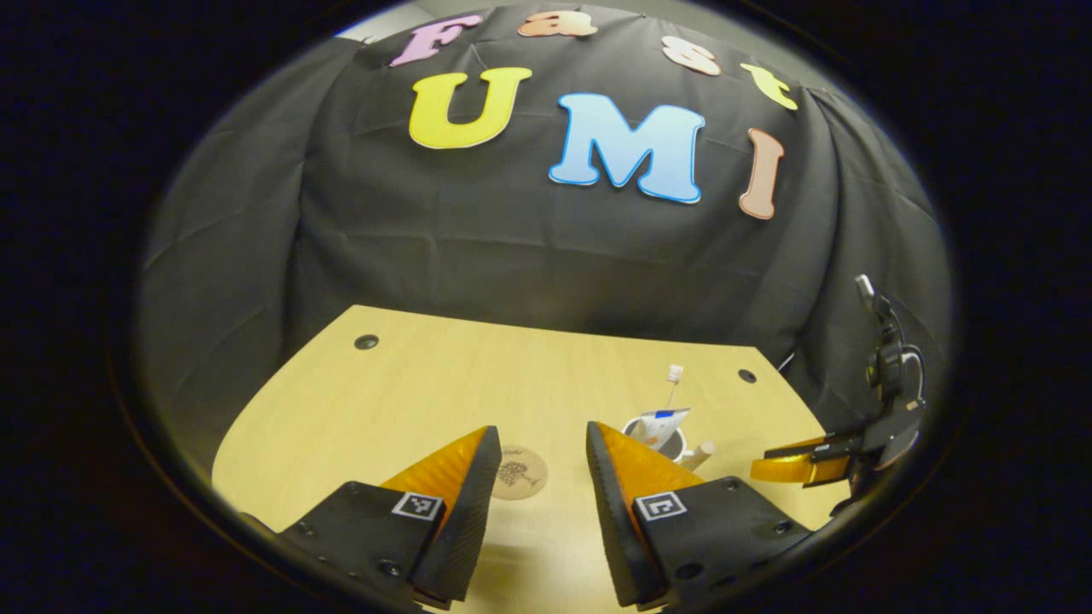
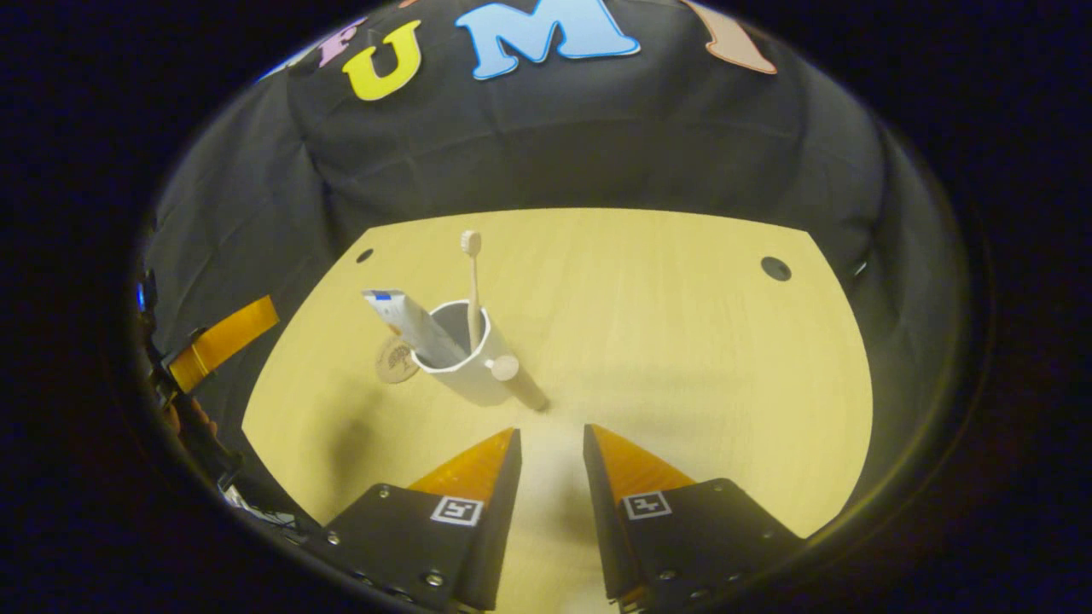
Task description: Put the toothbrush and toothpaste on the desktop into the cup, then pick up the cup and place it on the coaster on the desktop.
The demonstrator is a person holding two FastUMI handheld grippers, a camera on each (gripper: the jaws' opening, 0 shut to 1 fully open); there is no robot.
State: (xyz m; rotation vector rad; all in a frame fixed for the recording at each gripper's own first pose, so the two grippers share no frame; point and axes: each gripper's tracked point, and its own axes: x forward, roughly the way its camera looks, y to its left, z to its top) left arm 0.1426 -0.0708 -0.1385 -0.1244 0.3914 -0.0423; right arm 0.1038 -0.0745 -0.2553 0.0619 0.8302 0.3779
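A white cup (image 2: 465, 367) with a wooden handle (image 2: 516, 379) stands on the wooden desktop (image 2: 665, 341). The toothbrush (image 2: 471, 281) stands upright in it, and the toothpaste tube (image 2: 414, 324) leans out over its left rim. The round coaster (image 2: 394, 360) lies just behind and left of the cup, partly hidden by it. My right gripper (image 2: 551, 431) is open and holds nothing, just short of the handle. My left gripper (image 1: 543, 429) is open too, with the coaster (image 1: 519, 472) showing between its fingers. Its right finger hides part of the cup (image 1: 678, 443).
The desktop has dark round holes near its far corners (image 2: 775, 268) (image 1: 366, 342). Black cloth walls close in the back and sides. The right gripper (image 1: 802, 465) shows at the right of the left gripper view. The left gripper (image 2: 222, 341) shows at the left edge of the right gripper view.
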